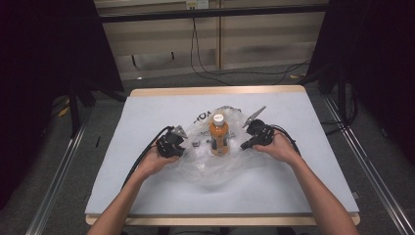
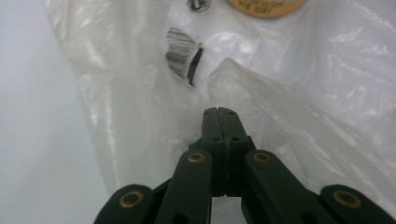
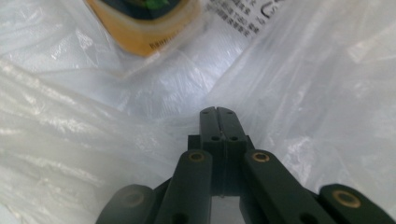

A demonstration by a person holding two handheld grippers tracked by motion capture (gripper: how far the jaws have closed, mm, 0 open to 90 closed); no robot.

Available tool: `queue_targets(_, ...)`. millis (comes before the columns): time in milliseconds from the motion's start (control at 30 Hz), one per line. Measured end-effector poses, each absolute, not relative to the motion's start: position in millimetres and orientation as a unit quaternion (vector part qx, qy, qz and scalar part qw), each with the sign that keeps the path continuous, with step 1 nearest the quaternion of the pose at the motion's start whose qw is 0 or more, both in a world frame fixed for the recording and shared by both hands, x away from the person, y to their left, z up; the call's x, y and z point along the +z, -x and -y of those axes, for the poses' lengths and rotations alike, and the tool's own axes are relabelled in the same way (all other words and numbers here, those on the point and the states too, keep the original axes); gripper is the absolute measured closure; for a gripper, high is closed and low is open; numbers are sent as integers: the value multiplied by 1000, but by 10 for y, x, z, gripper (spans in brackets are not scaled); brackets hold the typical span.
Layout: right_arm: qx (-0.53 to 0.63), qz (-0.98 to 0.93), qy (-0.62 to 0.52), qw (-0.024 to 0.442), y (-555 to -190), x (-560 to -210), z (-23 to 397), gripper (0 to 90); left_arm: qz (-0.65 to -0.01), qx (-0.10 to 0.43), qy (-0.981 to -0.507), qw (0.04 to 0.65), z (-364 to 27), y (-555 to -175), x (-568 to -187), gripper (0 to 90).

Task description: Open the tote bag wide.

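An orange drink bottle [image 1: 219, 134] with a white cap stands upright on a crumpled clear plastic bag [image 1: 215, 169] in the middle of the table. My left gripper [image 1: 179, 147] is at the bag's left edge and my right gripper [image 1: 246, 145] at its right edge, one on each side of the bottle. In the left gripper view the jaws [image 2: 218, 111] are pressed together, with a ridge of bag film [image 2: 303, 93] running into their tips; the bottle's base [image 2: 268, 5] lies beyond. In the right gripper view the jaws [image 3: 218, 110] are likewise together on creased film [image 3: 70, 116], below the bottle [image 3: 144, 28].
The pale grey table mat [image 1: 147, 112] has bare room around the bag on all sides. Black printing and a barcode [image 2: 180, 56] show on the bag. Cables [image 1: 142, 159] trail from both grippers along the forearms. Dark stands and floor rails flank the table.
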State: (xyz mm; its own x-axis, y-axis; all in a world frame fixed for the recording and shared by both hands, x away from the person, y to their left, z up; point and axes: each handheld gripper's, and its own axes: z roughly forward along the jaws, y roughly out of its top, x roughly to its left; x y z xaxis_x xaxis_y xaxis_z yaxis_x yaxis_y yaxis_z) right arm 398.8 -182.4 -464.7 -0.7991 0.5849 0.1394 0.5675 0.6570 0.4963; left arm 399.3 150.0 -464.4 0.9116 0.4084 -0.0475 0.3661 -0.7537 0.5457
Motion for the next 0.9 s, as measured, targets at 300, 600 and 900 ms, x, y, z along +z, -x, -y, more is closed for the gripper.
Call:
queue_targets(300,263,-908,-324,18,-3972,-4641,1989,900,-220,37,-931,288,-1618,-4007,-4652,900)
queue_targets(600,285,-901,-326,23,-4002,-4675,1898,900,-227,69,-922,305,-1576,-3968,-4687,900)
queue_targets(900,302,-896,-325,28,-4002,-4682,1857,900,-229,37,-906,355,-1652,-3988,-4691,900)
